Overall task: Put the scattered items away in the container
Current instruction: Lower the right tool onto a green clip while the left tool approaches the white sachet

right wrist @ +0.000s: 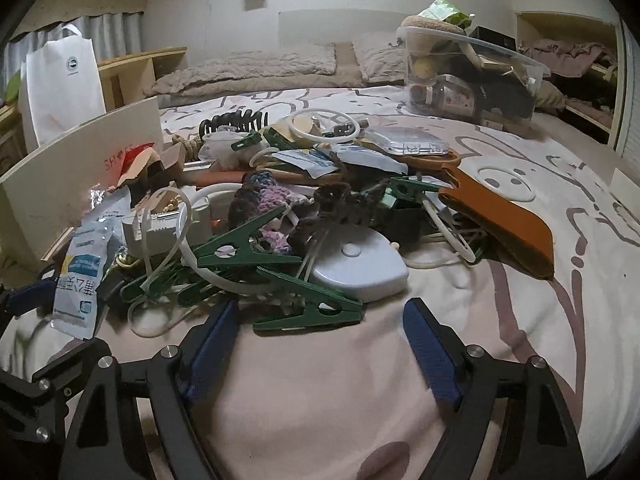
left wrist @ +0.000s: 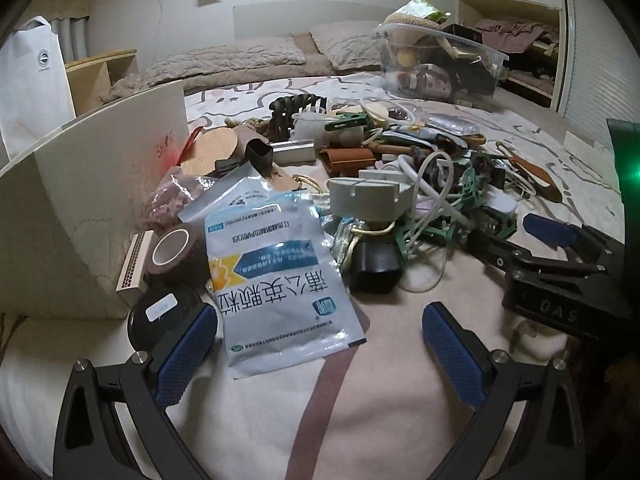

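We found the bin (right wrist: 472, 76) at the bed's far side already part-filled, while most clutter (right wrist: 304, 208) lay heaped nearer us. Left gripper (left wrist: 320, 344) and right gripper (right wrist: 320, 336) both gaped wide, empty.

Dim, flat indoor light with soft shadows; heavy fisheye bending and dark corners; a green glow (left wrist: 632, 176) flares at right edge.

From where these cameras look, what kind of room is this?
Most likely a bedroom: the clutter lies on a bed's printed sheet, two pillows lie beyond it, and rumpled clothes sit on shelves at right.
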The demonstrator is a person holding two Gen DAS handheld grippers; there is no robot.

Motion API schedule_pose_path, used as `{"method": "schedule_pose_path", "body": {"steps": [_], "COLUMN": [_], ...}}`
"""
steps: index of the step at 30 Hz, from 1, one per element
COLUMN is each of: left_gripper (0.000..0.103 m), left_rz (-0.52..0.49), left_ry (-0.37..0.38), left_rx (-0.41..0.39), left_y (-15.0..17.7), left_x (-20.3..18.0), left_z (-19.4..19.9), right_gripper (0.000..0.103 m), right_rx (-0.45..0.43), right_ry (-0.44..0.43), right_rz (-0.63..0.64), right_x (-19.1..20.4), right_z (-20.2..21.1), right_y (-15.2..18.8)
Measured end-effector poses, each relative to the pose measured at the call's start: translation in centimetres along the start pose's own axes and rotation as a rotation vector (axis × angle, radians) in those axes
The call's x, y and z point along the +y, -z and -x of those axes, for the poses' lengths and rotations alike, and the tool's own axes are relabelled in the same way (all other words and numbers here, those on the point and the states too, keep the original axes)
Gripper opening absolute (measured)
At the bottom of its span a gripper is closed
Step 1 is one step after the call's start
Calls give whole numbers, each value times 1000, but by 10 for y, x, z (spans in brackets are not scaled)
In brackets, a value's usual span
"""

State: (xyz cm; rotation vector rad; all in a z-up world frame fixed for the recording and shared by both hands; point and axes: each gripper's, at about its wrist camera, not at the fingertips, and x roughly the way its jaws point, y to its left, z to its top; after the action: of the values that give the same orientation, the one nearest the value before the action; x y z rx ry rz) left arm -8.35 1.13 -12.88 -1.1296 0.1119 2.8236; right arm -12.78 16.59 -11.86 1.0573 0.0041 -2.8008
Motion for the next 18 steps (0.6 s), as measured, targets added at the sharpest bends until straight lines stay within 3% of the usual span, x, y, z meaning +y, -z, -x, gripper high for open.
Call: {"method": "schedule_pose_path", "body": {"steps": [2, 7, 18], "left_gripper": [103, 103, 103], "left_rz": [7, 58, 104], "left_ry": [1, 3, -40], "left_rx": [11, 21, 18], "left_y": [1, -1, -7], "left_x": [1, 10, 18], "left_z": [-2, -6, -15], "right_gripper": [84, 53, 53], "right_rx": [4, 4, -1], "right_ry": [-4, -6, -105], "right_rz": [0, -13, -88], "right_x": [0, -4, -18], "right_z": [-2, -2, 8], "right_y": [-2, -2, 1]}}
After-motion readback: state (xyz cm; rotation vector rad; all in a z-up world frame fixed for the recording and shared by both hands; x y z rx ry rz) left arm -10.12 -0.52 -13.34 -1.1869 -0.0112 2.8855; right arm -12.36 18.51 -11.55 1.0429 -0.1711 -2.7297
